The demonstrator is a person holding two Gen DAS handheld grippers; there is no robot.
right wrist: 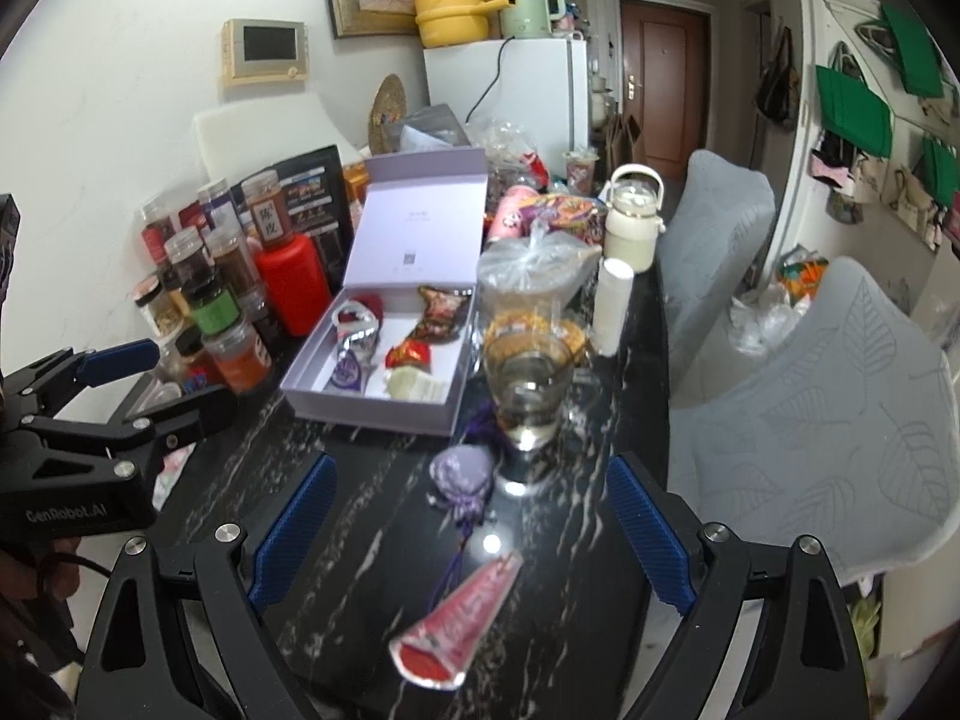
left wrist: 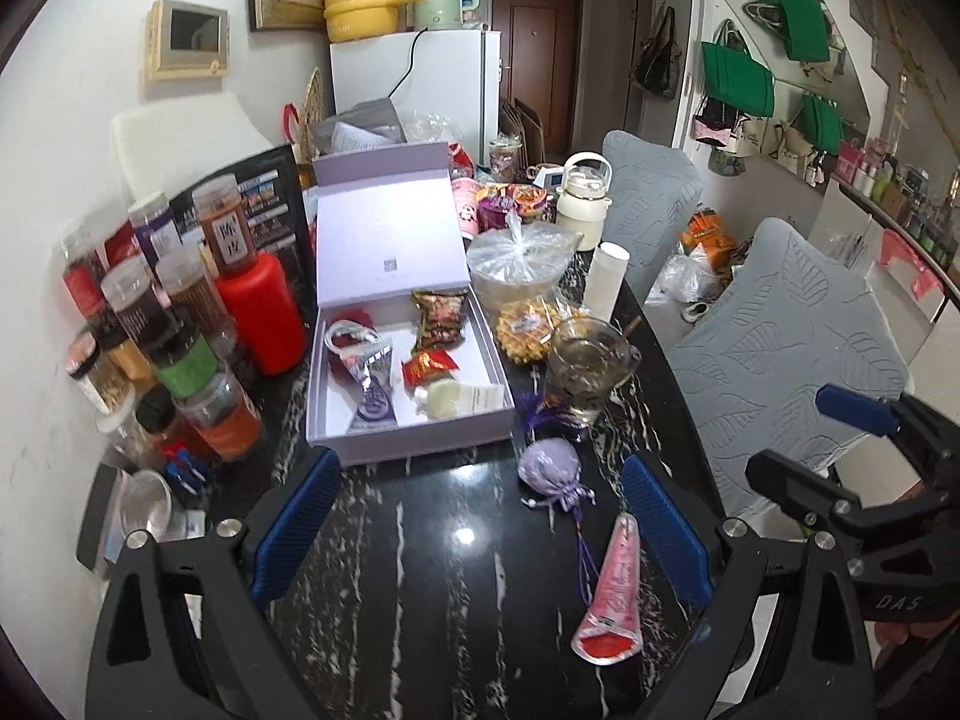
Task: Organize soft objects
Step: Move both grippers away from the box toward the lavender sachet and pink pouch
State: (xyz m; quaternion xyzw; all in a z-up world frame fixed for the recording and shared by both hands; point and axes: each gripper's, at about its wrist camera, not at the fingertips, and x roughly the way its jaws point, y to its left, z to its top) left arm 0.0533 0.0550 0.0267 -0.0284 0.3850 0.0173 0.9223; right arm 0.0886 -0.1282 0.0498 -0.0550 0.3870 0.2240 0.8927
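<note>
On a black marble table point(left wrist: 420, 570), a pink tube point(right wrist: 459, 624) and a lilac sachet point(right wrist: 461, 474) lie loose in front of an open box point(left wrist: 414, 429) holding snack packets. Both grippers — left point(left wrist: 480, 534), right point(right wrist: 474, 537) — hover spread and empty. Packing seems partway done; next, probably, the right closes on the tube.

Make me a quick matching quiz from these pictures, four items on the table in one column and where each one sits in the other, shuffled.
1. lavender drawstring sachet
2. pink cone-shaped soft pouch
3. cream squeeze tube
4. glass mug

A. inside the open lilac gift box
B. nearest the camera, on the black marble table
C. right of the box
D. table, between mug and pouch

Pairs: 1-D, 2-B, 3-A, 4-C
</note>
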